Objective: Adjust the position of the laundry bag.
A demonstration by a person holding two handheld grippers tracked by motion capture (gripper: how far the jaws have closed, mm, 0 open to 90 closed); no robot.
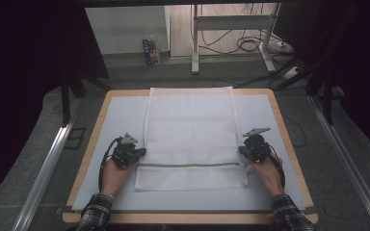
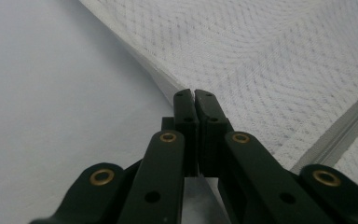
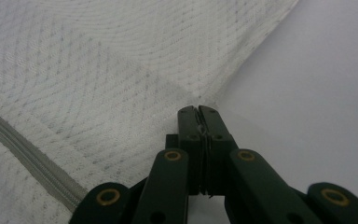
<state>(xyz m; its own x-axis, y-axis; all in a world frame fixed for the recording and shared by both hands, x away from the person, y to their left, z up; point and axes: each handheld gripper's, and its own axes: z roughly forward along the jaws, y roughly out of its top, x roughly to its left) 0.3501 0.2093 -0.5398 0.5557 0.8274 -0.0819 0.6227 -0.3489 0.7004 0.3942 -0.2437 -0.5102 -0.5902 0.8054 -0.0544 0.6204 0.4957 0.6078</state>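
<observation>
High view: grippers clamped on mesh bag

White mesh cloth bag (grey zipper) on matt, smooth table.

no legible text, label, brand, number or sign. the printing on the carton standing on the floor is too small to read.

One white mesh bag with one grey zipper was counted on one table, flanked by two grippers, left and right.
</observation>
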